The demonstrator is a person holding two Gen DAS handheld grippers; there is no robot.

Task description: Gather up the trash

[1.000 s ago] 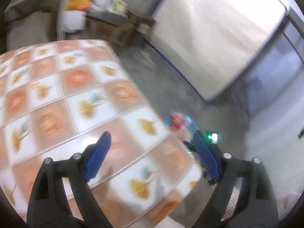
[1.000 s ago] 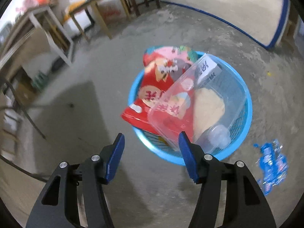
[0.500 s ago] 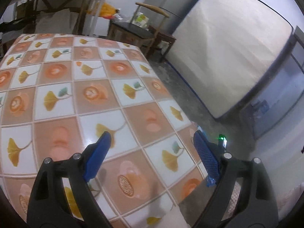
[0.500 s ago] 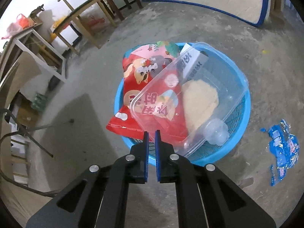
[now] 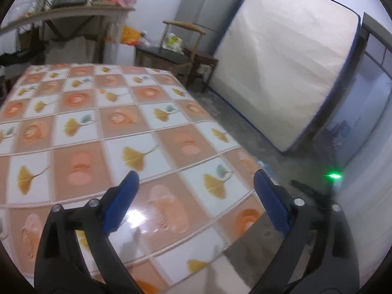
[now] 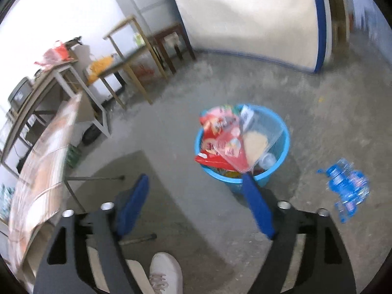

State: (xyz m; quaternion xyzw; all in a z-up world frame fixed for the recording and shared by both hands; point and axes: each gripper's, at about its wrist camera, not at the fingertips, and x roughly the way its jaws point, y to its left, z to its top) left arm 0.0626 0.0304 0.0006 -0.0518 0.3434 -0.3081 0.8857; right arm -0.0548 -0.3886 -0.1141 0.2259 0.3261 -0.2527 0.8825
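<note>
A blue basket (image 6: 281, 164) stands on the concrete floor, holding a red snack bag (image 6: 210, 127) and a clear plastic container (image 6: 254, 132). My right gripper (image 6: 196, 183) hangs high above the floor, back from the basket; its jaws are opening and nothing is between them. A crumpled blue wrapper (image 6: 345, 183) lies on the floor right of the basket. My left gripper (image 5: 196, 178) hovers over the tablecloth (image 5: 98, 127) with orange and leaf squares; its jaws are opening wide and nothing is between them.
A mattress (image 5: 289, 63) leans on the far wall beside a grey fridge (image 5: 208, 7). Wooden tables and a chair (image 5: 188, 39) stand along the wall. A person's white shoe (image 6: 164, 274) shows below my right gripper. Table legs (image 6: 80, 193) stand at the left.
My right gripper shut, then opened wide and rose away from the basket, which now looks smaller. My left gripper swung over the tablecloth, so the basket left its view.
</note>
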